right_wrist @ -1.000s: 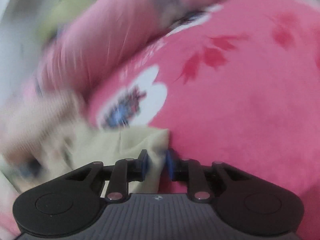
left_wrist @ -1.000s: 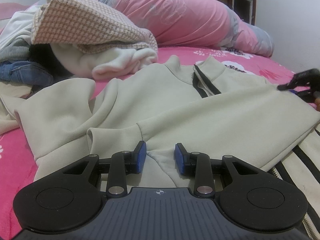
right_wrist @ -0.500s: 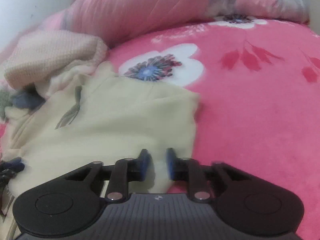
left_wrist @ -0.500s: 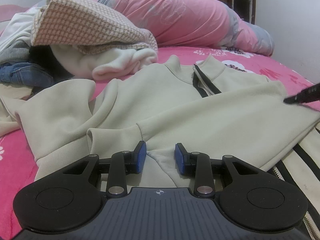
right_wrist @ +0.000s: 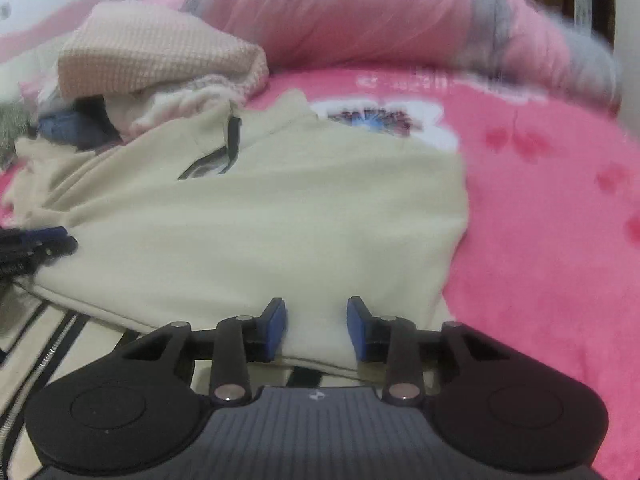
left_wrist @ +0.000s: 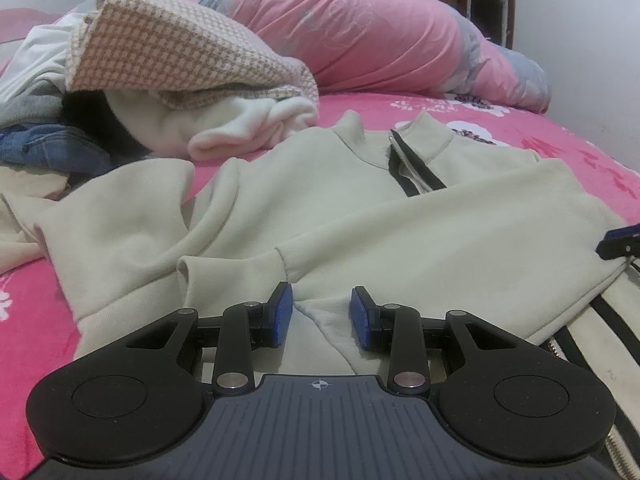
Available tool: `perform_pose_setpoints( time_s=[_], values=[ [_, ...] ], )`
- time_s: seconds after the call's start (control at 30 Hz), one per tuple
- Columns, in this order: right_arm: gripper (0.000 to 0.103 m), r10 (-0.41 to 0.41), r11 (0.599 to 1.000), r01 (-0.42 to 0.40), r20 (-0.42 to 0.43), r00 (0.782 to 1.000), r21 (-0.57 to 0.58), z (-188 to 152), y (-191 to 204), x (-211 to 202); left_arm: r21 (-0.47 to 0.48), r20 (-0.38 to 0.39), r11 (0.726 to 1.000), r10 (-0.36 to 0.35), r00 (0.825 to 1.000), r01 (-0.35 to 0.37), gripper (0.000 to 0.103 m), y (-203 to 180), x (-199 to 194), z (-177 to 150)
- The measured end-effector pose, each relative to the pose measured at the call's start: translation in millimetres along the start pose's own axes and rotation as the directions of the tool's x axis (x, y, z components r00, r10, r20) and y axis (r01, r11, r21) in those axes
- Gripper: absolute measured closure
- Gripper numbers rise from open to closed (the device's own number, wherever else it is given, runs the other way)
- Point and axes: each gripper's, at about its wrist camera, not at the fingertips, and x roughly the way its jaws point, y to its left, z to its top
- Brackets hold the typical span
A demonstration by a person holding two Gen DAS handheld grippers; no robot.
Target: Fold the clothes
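Observation:
A cream zip-neck sweatshirt (left_wrist: 400,216) lies spread on the pink flowered bed, its right sleeve folded across the chest. My left gripper (left_wrist: 321,316) hovers open low over the sleeve cuff, cloth showing between the blue pads but not pinched. In the right wrist view the same sweatshirt (right_wrist: 280,220) fills the middle. My right gripper (right_wrist: 316,328) stands open over its folded right edge. The tip of the right gripper (left_wrist: 618,242) shows at the right edge of the left wrist view. The left gripper's tip (right_wrist: 36,246) shows at the far left of the right wrist view.
A heap of other clothes sits at the back left: a checked pink knit (left_wrist: 168,48), a white fleece (left_wrist: 248,124), blue jeans (left_wrist: 44,148). A rolled pink quilt (left_wrist: 380,36) lies along the headboard. A cream garment with black stripes and a zip (left_wrist: 592,344) lies under the sweatshirt.
My right gripper has opened, let go of the sweatshirt's folded side and drawn back toward the near edge. The left gripper has stayed put and open.

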Motion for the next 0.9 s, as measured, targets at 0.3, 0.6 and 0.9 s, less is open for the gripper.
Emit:
perform_pose_setpoints(
  time_s=[0.3,0.6,0.9],
  values=[
    [0.062,0.122,0.992,-0.120,0.132,0.984,-0.027,49,80,-42,-0.238,0.111,0.969,-0.033,0.993,0.058,0.069,55,-57,11],
    [0.053,0.417,0.896,-0.391,0.093,0.904,-0.212,127,241,4,-0.566,0.079,0.820,0.155,0.985,-0.084,0.066,180,-65,1],
    [0.025,0.560,0.728,-0.596,-0.209,0.802,-0.339,219,422,129,-0.513,0.136,0.848,-0.078,0.988,0.137,0.066,161,-46,-41]
  ],
)
